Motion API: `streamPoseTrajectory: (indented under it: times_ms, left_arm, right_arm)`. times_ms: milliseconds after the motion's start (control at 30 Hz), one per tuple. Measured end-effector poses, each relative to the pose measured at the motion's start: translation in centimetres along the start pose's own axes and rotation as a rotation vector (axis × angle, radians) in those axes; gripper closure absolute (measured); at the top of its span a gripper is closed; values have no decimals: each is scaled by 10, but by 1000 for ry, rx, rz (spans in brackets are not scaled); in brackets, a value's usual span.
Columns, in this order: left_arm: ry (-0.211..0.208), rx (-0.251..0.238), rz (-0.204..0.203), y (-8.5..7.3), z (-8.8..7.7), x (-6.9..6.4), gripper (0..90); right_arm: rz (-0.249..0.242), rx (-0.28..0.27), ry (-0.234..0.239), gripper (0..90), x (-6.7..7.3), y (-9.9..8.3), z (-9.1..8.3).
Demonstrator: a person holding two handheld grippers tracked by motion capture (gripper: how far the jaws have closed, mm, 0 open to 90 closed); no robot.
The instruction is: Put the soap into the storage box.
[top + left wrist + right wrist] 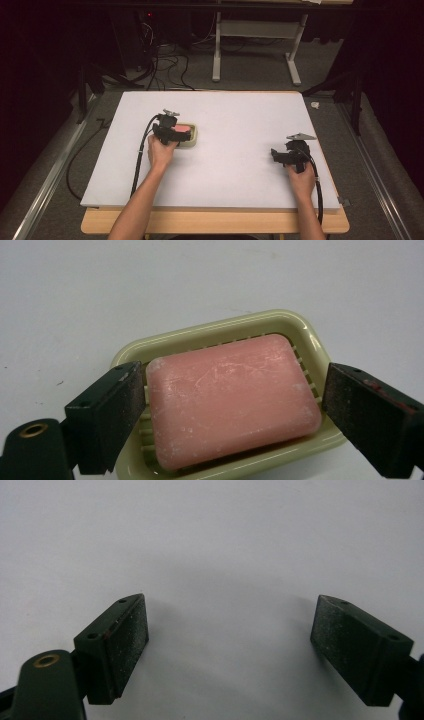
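Note:
A pink bar of soap lies in a pale yellow soap dish on the white table top. My left gripper hangs over the dish with one black pad on each side of the bar and a thin gap at both ends, so it is open around the soap. In the high view the soap and dish sit left of centre, under my left gripper. My right gripper rests near the table's right side, and in its own view it is open over bare white surface.
A white sheet covers the wooden table. Black cables trail from both grippers toward the front edge. Beyond the far edge stand a white table frame and tangled cables on the floor.

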State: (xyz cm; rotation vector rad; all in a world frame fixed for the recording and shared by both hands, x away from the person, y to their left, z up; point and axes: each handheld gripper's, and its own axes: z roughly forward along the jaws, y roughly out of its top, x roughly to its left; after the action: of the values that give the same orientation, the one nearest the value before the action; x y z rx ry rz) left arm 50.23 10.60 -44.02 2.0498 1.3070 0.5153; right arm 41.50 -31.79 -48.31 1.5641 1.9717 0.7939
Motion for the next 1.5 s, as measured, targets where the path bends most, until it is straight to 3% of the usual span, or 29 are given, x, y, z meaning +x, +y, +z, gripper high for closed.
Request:
streamPoseTrajectory:
  times_ms: [767, 1233, 1500]
  left_arm:
    - [-18, -63, 36, 1, -35, 1, 125]
    - [-28, -100, 22, -9, -54, 7, 134]
    - [-34, -95, 27, -14, -58, 7, 134]
  right_arm:
    - [-2, -1, 0, 160, 0, 0, 0]
    - [-2, -1, 0, 160, 0, 0, 0]
    - [-2, 0, 0, 160, 0, 0, 0]
